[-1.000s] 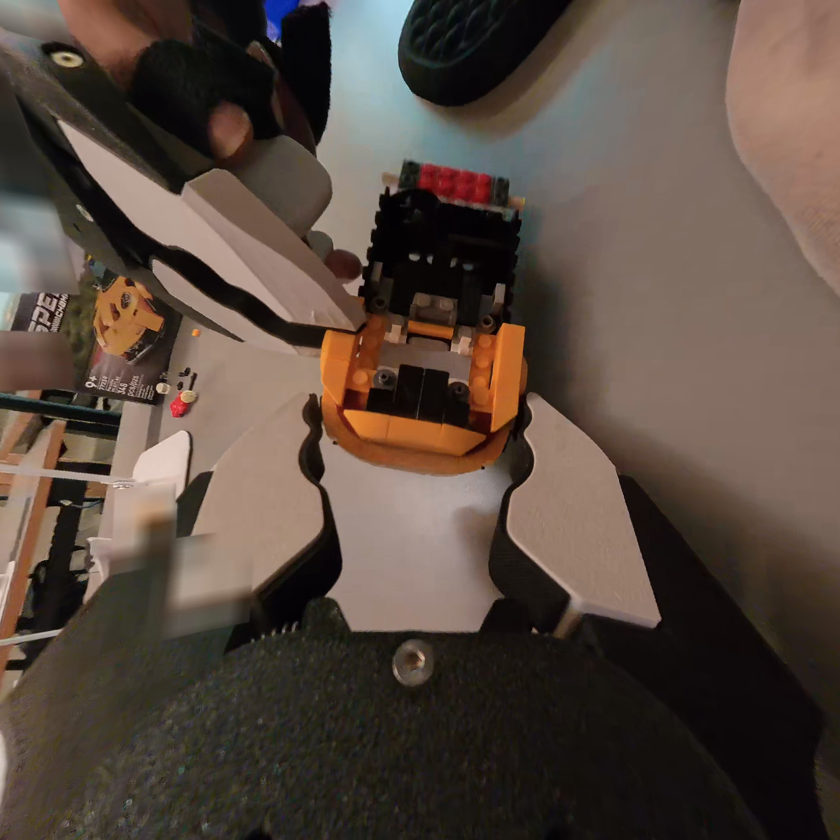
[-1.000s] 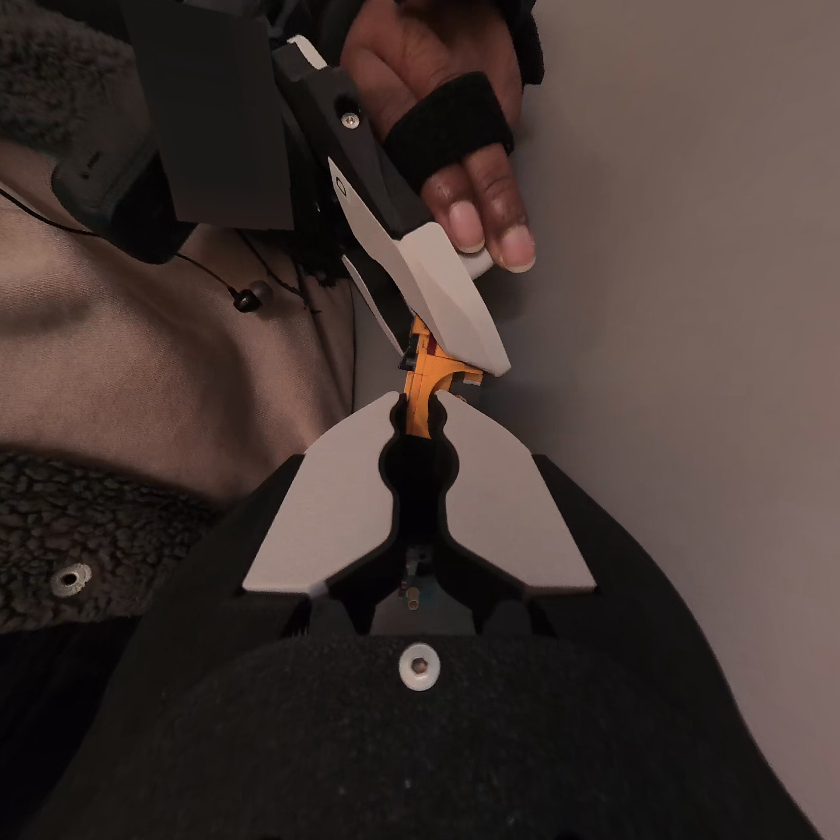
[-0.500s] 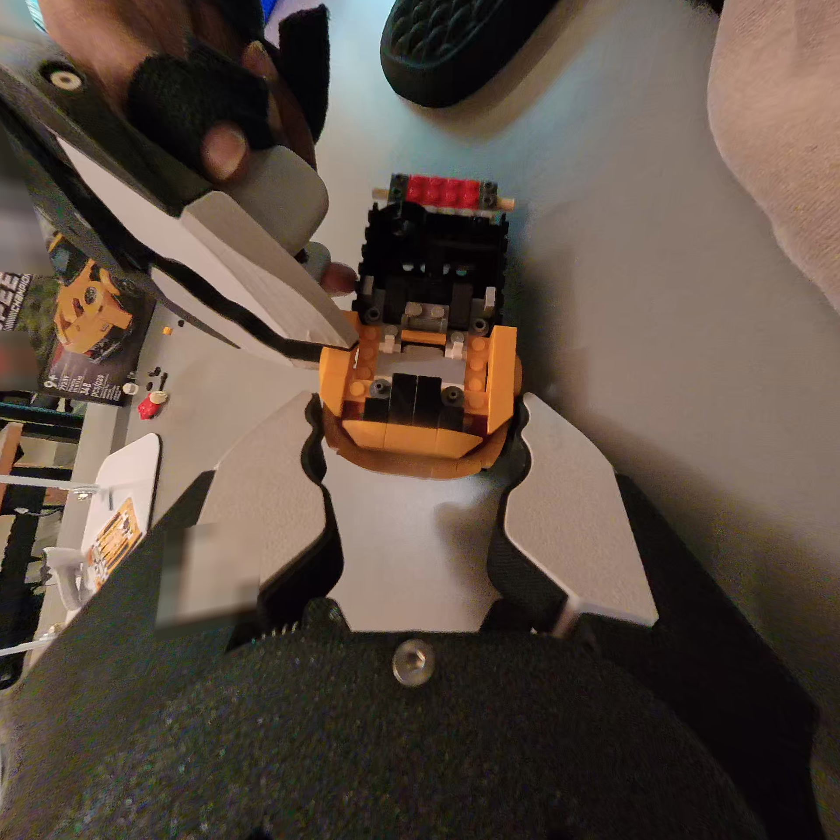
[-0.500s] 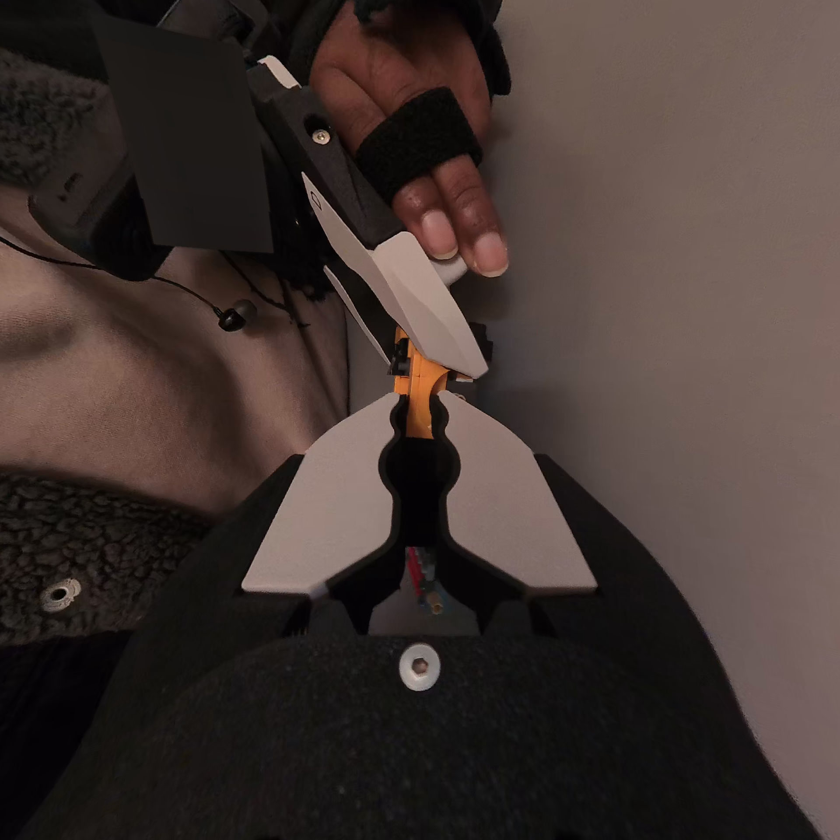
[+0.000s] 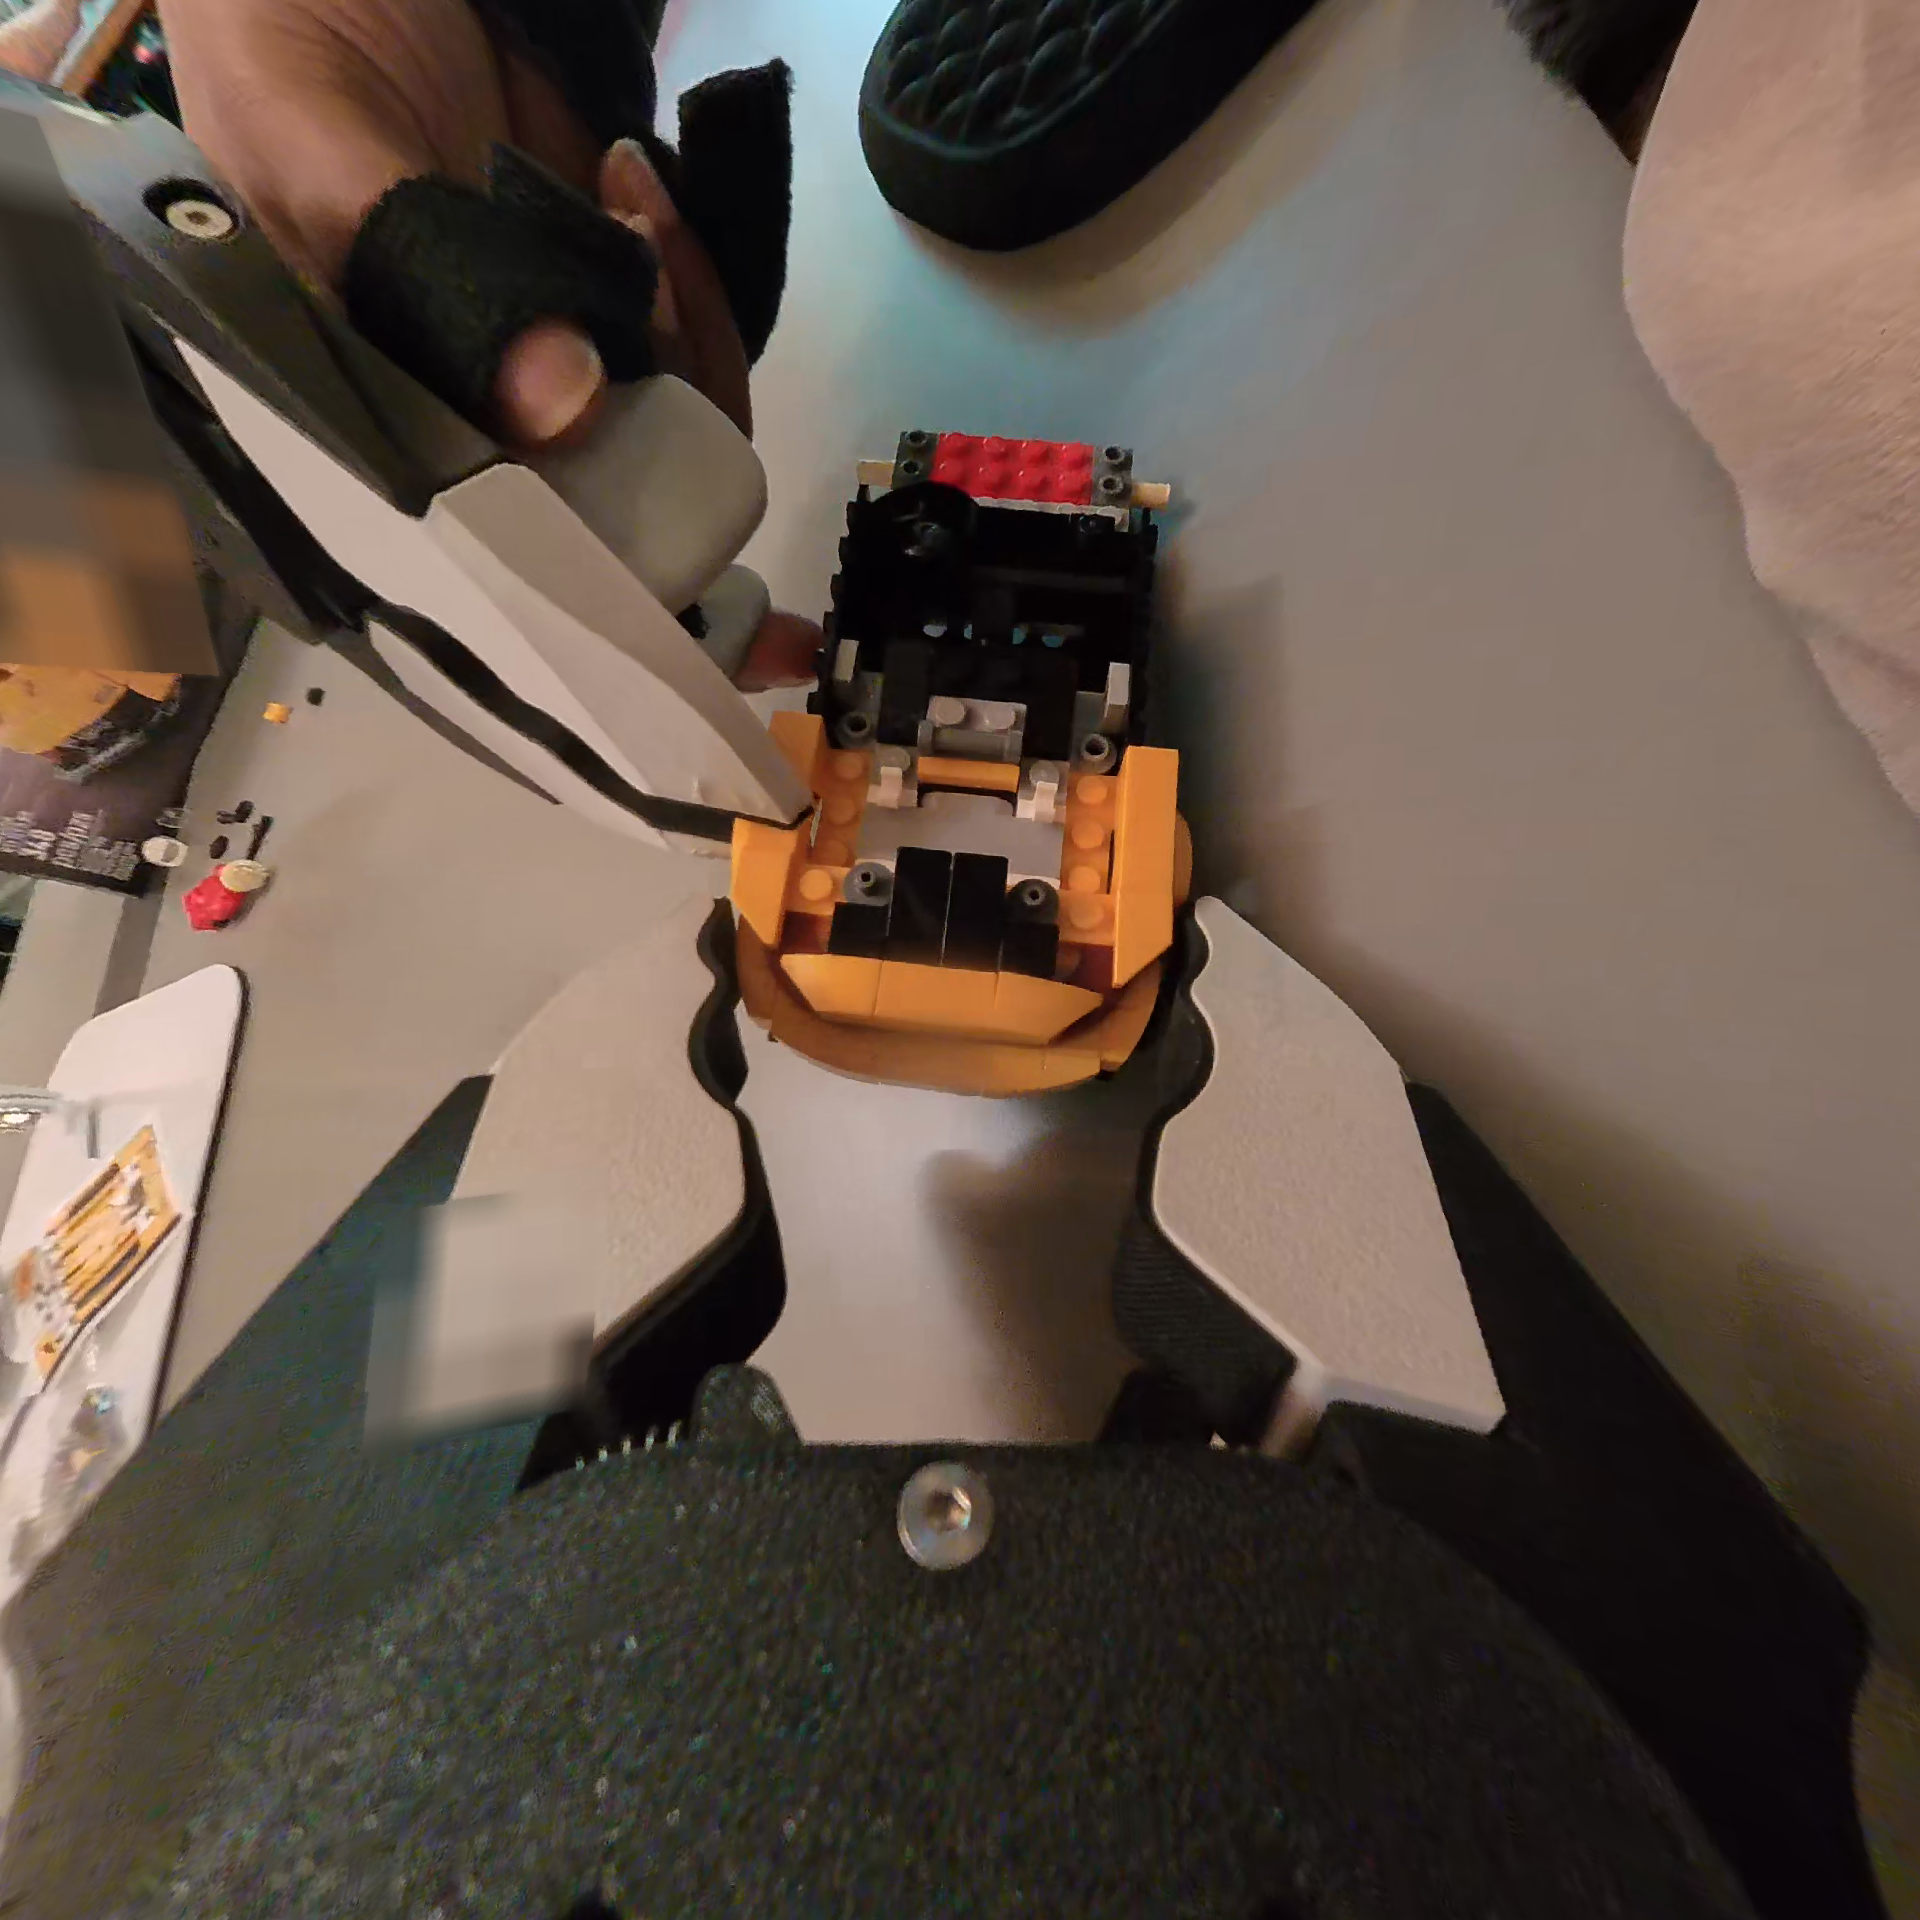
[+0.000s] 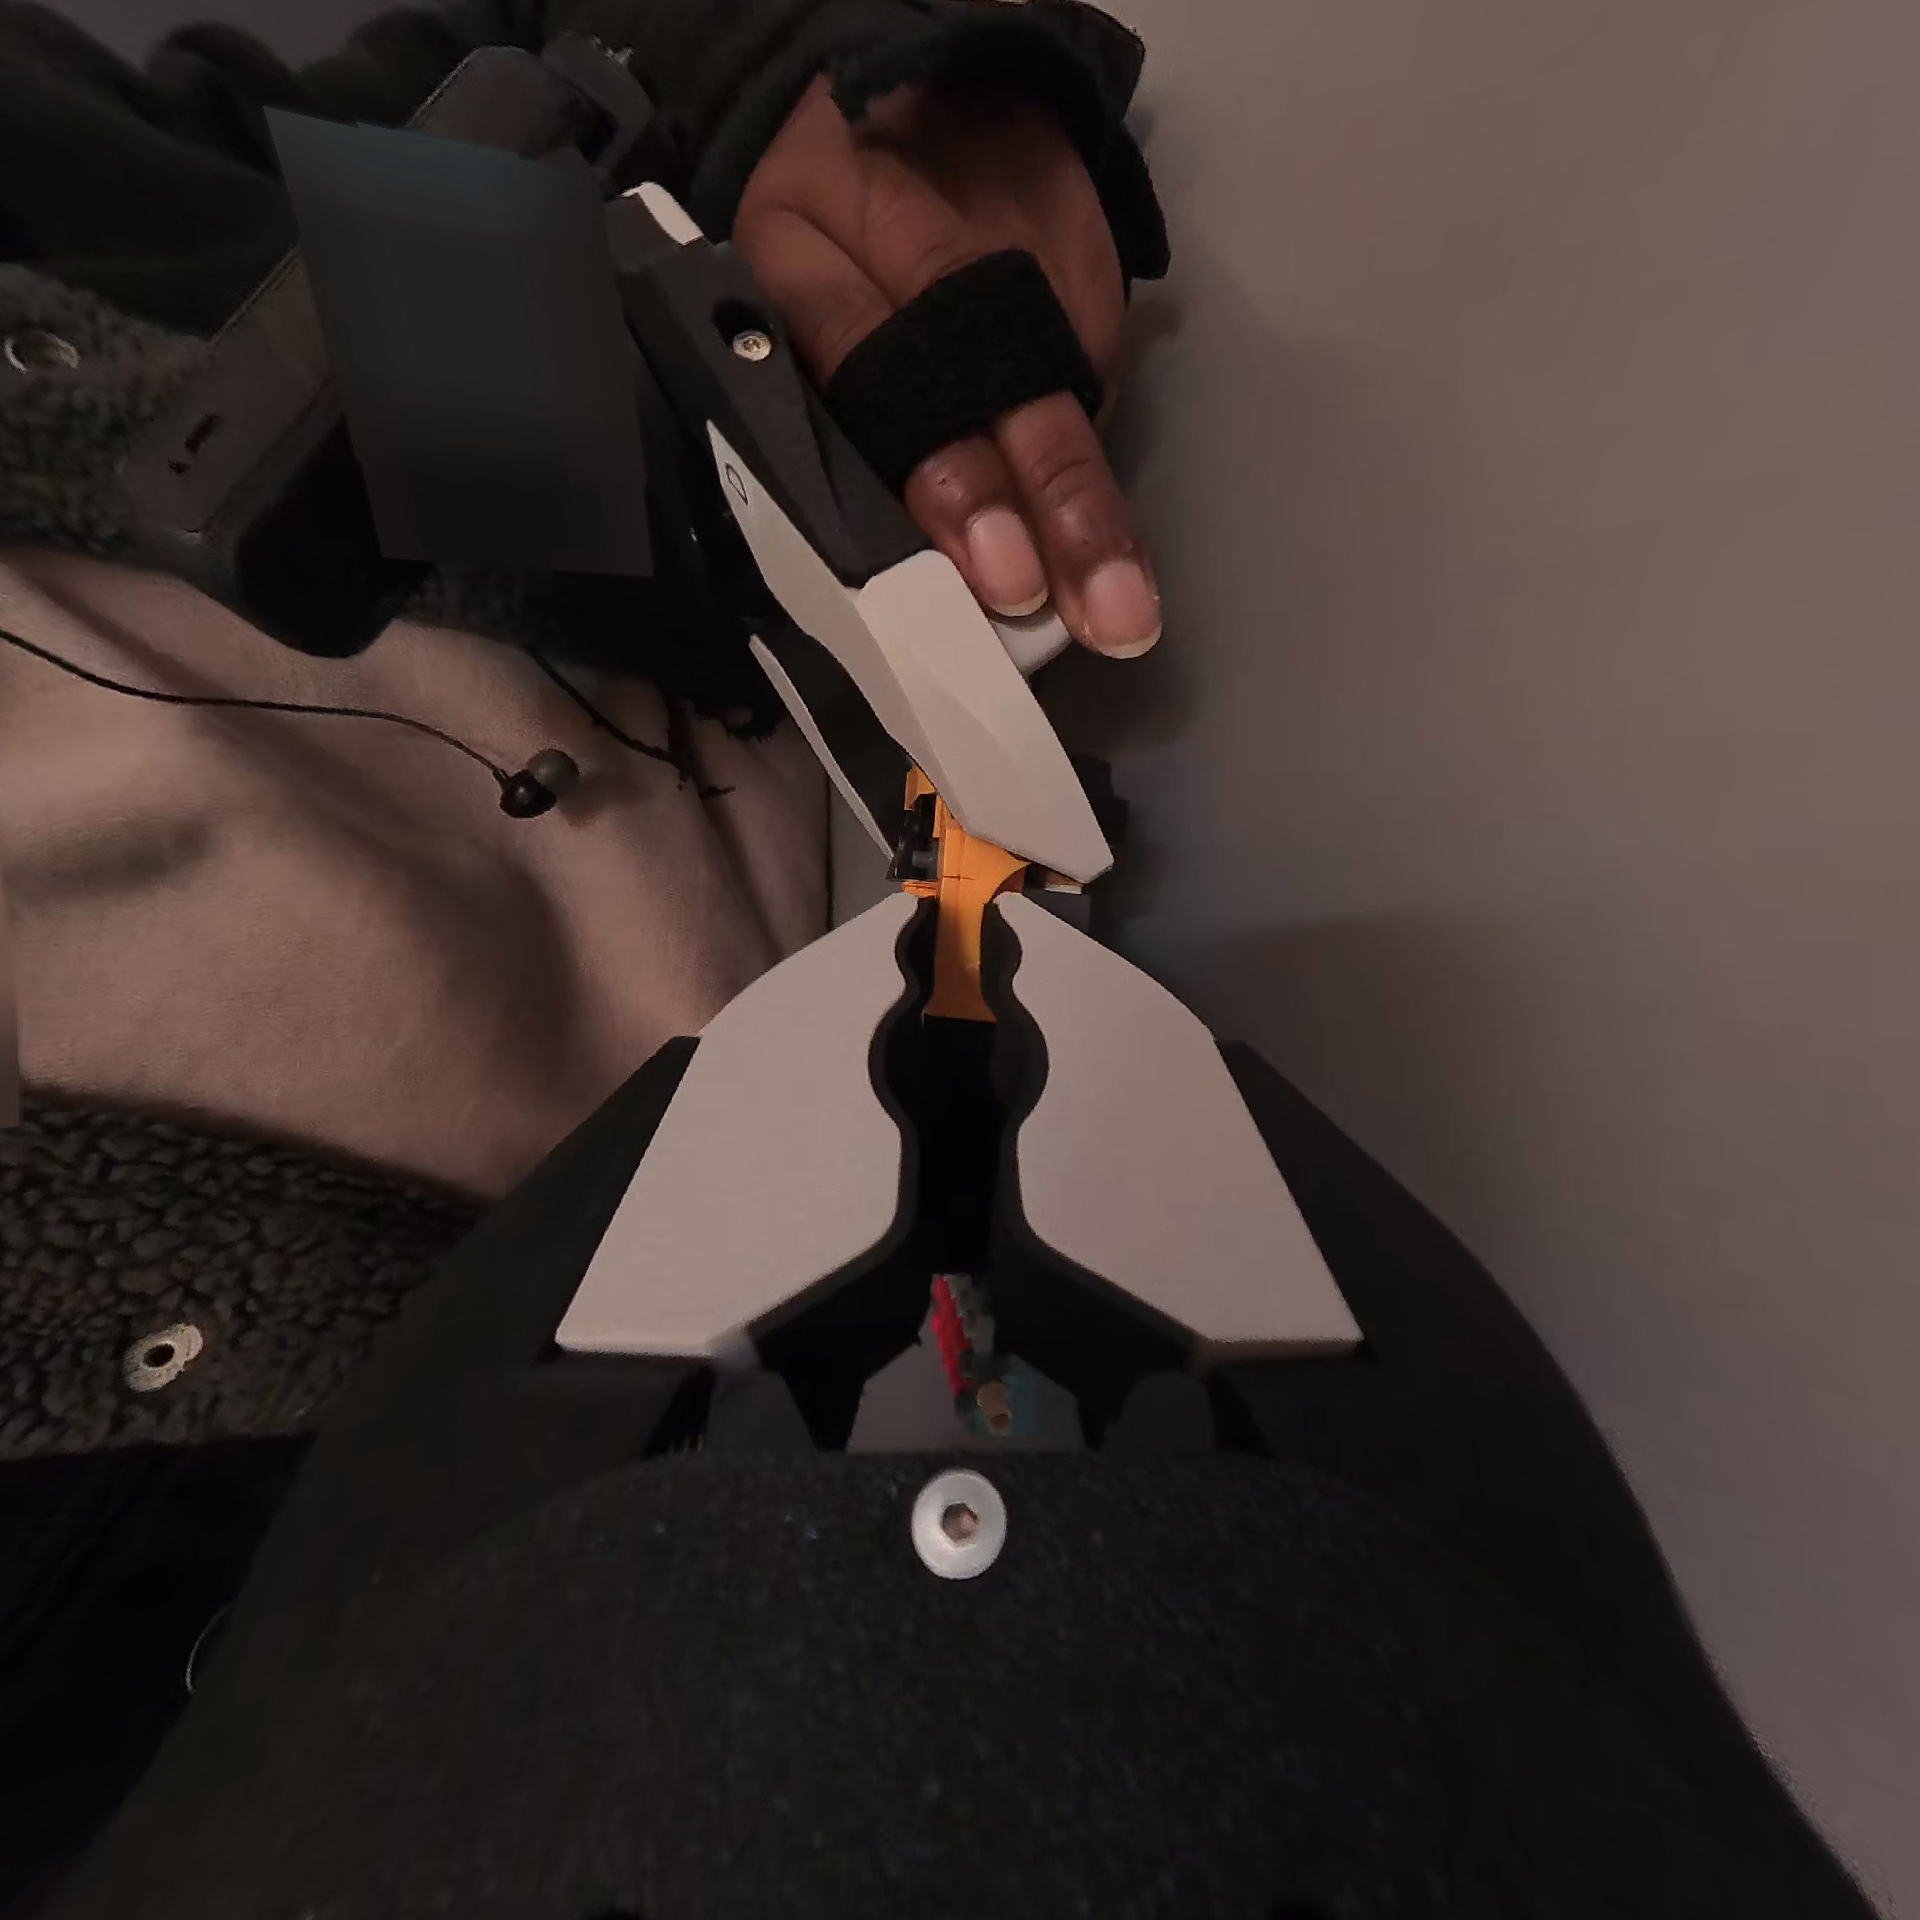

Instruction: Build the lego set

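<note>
An orange and black lego car (image 5: 977,831) with a red rear plate lies on the grey table (image 5: 1455,935). My left gripper (image 5: 956,935) is shut on the car's orange front, one finger on each side. My right gripper (image 5: 795,821) comes in from the upper left, held by a hand, and is shut on the car's left orange side panel (image 5: 769,862). In the right wrist view my right gripper (image 6: 956,920) pinches that thin orange panel (image 6: 956,966). The left gripper (image 6: 987,842) shows just beyond it. The car's red rear (image 6: 948,1335) shows through the gap below the fingers.
A black shoe sole (image 5: 1039,114) lies at the table's far end. The lego box (image 5: 73,769) and loose small pieces, one red (image 5: 218,896), lie at the left. A white tray (image 5: 125,1049) holds a sheet. The person's light clothing (image 6: 312,883) is close by. My two grippers' fingertips are within a few centimetres of each other. Both grippers' tips are roughly 20 cm from the black shoe sole (image 5: 1039,114).
Both grippers keep their hold on the car. The views have shifted slightly, and the car's red rear now shows under my right fingers.
</note>
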The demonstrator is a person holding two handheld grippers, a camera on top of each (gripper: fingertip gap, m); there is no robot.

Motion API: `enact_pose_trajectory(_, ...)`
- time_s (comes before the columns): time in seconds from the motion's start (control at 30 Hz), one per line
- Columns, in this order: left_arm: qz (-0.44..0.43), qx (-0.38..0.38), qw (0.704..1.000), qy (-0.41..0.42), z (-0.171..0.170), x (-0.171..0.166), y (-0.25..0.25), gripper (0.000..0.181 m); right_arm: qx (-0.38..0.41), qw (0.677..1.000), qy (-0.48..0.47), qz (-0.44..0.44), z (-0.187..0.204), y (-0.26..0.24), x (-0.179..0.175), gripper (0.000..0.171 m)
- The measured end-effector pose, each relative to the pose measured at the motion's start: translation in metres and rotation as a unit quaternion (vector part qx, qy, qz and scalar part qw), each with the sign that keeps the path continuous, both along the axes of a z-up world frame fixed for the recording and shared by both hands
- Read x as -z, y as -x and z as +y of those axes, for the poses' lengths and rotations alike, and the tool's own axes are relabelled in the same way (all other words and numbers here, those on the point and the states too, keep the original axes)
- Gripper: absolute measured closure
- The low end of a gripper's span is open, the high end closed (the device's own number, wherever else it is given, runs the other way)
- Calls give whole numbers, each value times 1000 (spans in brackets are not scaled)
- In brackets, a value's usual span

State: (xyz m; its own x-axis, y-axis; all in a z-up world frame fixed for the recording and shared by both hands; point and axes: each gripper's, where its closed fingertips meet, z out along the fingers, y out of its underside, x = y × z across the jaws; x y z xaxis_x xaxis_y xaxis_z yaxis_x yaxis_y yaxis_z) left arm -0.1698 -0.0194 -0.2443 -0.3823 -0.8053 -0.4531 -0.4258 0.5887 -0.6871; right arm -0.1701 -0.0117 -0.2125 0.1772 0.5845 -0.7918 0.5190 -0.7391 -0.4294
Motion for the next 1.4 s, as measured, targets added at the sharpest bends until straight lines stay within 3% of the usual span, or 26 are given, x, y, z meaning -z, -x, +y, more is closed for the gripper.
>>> enact_pose_trajectory(0.07,6,-3,1000,19,1,1,0,103,24,1000,-3,11,4,0,1,162)
enact_pose_trajectory(0.17,21,-9,998,65,1,5,1,103,79,995,-39,52,19,-9,-12,147)
enact_pose_trajectory(0.33,54,-36,985,159,1,8,1,103,143,973,-182,26,27,-34,-20,156)
enact_pose_trajectory(0.53,106,-70,931,341,-6,-1,-4,103,149,933,-324,-53,17,-39,-15,159)
enact_pose_trajectory(0.7,139,-87,886,434,-14,-6,-9,103,133,908,-390,-81,16,-43,-17,160)
enact_pose_trajectory(0.9,149,-107,855,485,-11,-10,-12,103,105,903,-407,-89,3,-41,-19,158)
enact_pose_trajectory(1.1,146,-117,835,517,-6,-13,-11,104,79,906,-408,-84,-11,-35,-21,139)
enact_pose_trajectory(1.23,147,-120,831,524,-5,-13,-11,104,47,925,-370,-64,-18,-29,-20,130)
enact_pose_trajectory(1.4,141,-125,832,522,-3,-13,-10,104,13,924,-372,-84,-15,-31,-17,121)
